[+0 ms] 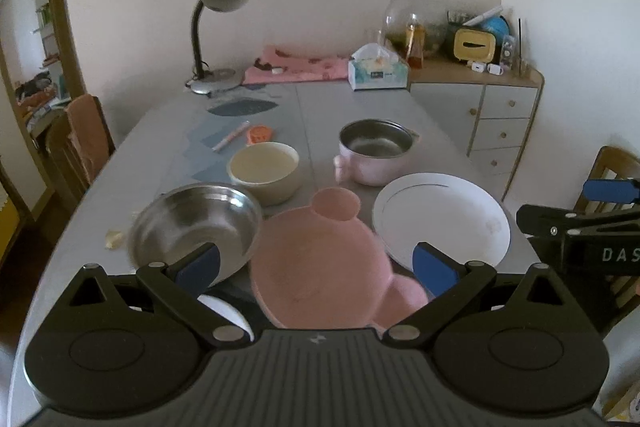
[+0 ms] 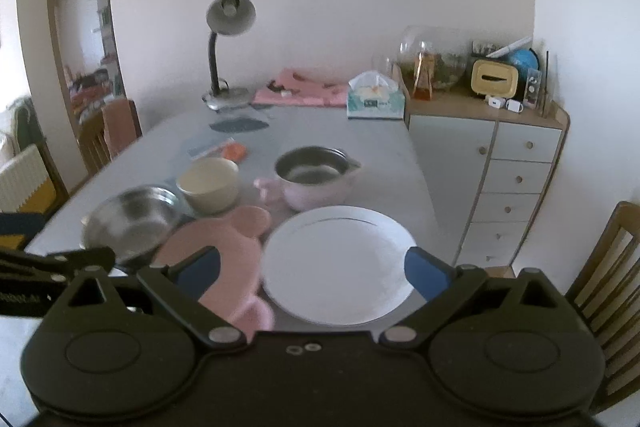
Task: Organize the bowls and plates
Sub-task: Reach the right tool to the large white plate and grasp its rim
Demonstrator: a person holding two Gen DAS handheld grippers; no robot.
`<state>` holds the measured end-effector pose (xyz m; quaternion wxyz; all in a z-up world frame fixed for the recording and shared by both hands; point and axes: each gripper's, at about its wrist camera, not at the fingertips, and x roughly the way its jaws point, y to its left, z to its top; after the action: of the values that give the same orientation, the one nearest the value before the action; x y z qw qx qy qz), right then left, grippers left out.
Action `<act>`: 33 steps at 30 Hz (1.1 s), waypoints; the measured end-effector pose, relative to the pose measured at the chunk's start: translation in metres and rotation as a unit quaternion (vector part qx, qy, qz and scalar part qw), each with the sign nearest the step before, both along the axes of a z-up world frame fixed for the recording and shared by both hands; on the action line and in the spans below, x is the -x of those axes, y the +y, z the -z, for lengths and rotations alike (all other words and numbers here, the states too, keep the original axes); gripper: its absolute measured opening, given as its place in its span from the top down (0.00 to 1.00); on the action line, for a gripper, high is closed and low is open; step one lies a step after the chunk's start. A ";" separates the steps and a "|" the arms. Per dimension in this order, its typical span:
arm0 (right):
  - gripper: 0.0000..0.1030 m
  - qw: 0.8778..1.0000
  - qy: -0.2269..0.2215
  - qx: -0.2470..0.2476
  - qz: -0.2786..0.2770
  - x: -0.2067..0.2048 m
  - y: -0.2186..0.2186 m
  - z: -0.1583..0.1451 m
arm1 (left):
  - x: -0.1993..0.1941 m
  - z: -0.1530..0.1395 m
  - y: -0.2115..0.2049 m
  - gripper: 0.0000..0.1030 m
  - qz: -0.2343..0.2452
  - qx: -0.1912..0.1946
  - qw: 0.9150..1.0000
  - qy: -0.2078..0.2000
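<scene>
On the grey table (image 1: 320,107) lie a pink bear-shaped plate (image 1: 320,263), a white round plate (image 1: 444,219), a steel bowl (image 1: 192,227), a cream bowl (image 1: 266,169) and a pink pot with a steel liner (image 1: 374,157). My left gripper (image 1: 316,269) stands open above the near end of the pink plate, holding nothing. A white rim (image 1: 228,311) peeks out under its left finger. My right gripper (image 2: 312,271) is open over the white plate (image 2: 340,263), between the pink plate (image 2: 216,251) and the table's right edge. The steel bowl (image 2: 128,223), cream bowl (image 2: 210,183) and pot (image 2: 316,179) lie beyond.
A desk lamp (image 1: 218,27), pink cloth (image 1: 296,69) and tissue box (image 1: 378,69) stand at the table's far end. A pen (image 1: 230,137) and an orange item (image 1: 260,135) lie mid-left. A drawer cabinet (image 2: 504,179) stands right of the table. Wooden chairs (image 2: 604,283) flank both sides.
</scene>
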<state>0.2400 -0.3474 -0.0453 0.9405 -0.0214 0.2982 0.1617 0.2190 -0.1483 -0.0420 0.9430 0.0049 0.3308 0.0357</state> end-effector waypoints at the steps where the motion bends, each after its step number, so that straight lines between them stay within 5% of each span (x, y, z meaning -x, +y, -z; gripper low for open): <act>1: 0.04 1.000 0.004 0.006 -0.001 -0.008 -0.003 0.003 | -0.010 0.002 -0.003 0.00 0.003 0.002 1.000 0.006; 9: 0.05 0.997 0.080 0.015 0.011 -0.081 -0.031 0.039 | -0.079 0.023 -0.023 0.00 0.056 0.018 0.997 0.052; 18: 0.22 0.987 0.157 0.012 0.021 -0.134 -0.053 0.079 | -0.151 0.059 -0.033 0.01 0.057 0.023 0.992 0.113; 22: 0.29 0.982 0.185 0.014 0.019 -0.154 -0.055 0.094 | -0.171 0.070 -0.036 0.09 0.061 0.021 0.990 0.128; 25: 0.42 0.979 0.204 0.015 0.019 -0.168 -0.055 0.104 | -0.183 0.076 -0.037 0.22 0.061 0.023 0.988 0.139; 26: 0.50 0.977 0.212 0.012 0.020 -0.173 -0.056 0.107 | -0.186 0.077 -0.037 0.23 0.060 0.024 0.988 0.143; 30: 0.56 0.971 0.237 -0.011 0.021 -0.187 -0.061 0.113 | -0.199 0.084 -0.036 0.25 0.051 0.028 0.986 0.157; 33: 0.69 0.967 0.253 -0.024 0.024 -0.196 -0.064 0.118 | -0.207 0.090 -0.032 0.40 0.048 0.044 0.983 0.173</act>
<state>0.4355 -0.4119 -0.1629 0.8384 0.0501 0.5226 0.1466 0.4261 -0.1804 -0.1323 0.8714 -0.0144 0.4897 -0.0253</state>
